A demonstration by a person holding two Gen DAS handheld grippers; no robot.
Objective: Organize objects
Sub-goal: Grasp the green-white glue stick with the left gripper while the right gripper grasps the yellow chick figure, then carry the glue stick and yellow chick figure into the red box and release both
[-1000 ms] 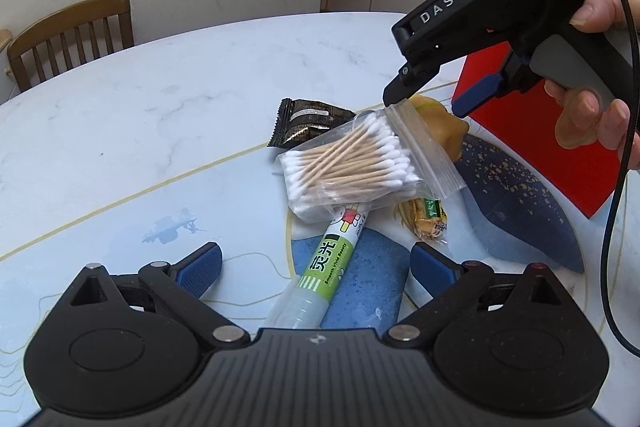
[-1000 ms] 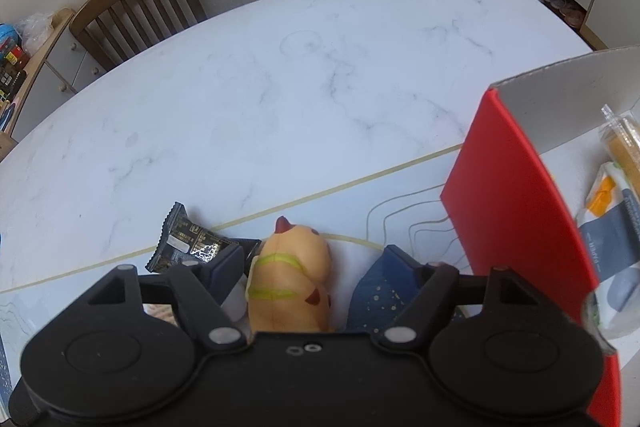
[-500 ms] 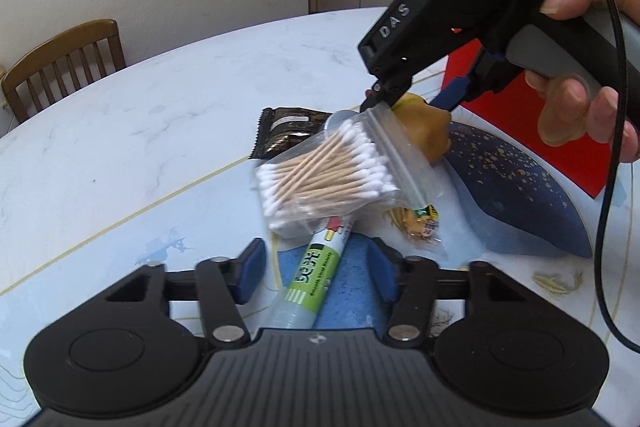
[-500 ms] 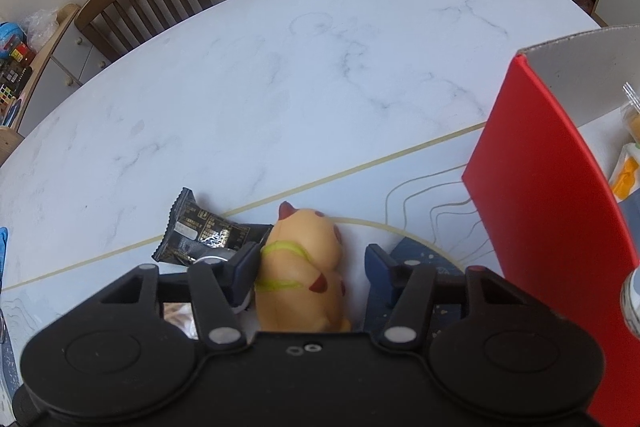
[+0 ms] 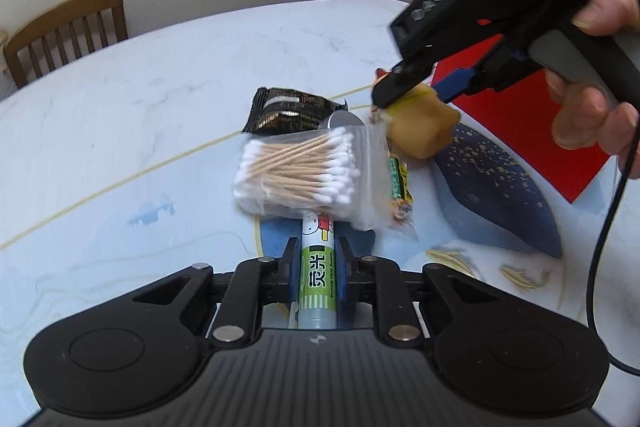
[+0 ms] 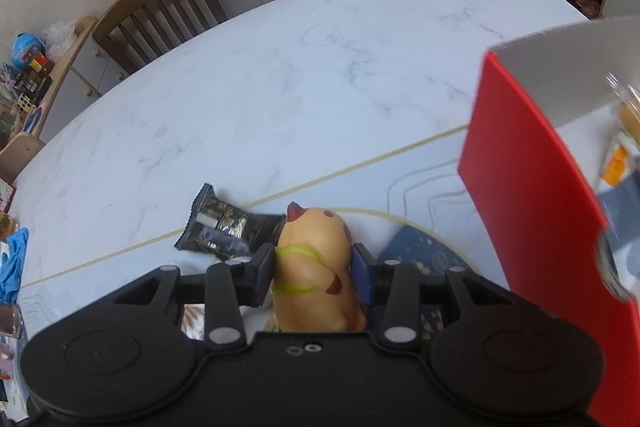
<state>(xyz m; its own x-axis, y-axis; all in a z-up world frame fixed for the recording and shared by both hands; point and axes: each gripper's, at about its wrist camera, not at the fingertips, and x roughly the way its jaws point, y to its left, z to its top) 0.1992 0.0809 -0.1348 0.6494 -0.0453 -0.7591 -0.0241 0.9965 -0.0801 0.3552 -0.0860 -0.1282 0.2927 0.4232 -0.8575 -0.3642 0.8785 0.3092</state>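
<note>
Glue stick (image 5: 318, 269) lies lengthwise in the clamped left gripper (image 5: 317, 263), its far end under the cotton-swab bag (image 5: 300, 175); right gripper (image 6: 314, 267), just closing, squeezes the yellow toy (image 6: 316, 267) beside the red box (image 6: 528, 195).

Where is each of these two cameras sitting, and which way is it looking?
Left wrist view: sits on the left gripper, looking down along its fingers at the glue stick they clamp and the bag of cotton swabs; the person's hand holding the right gripper shows.
Right wrist view: sits on the right gripper, looking down at the yellow squeeze toy it grips, beside the red box; no hand shows.
Both show the toy, the dark snack packet, the marble table and the wooden chair.
</note>
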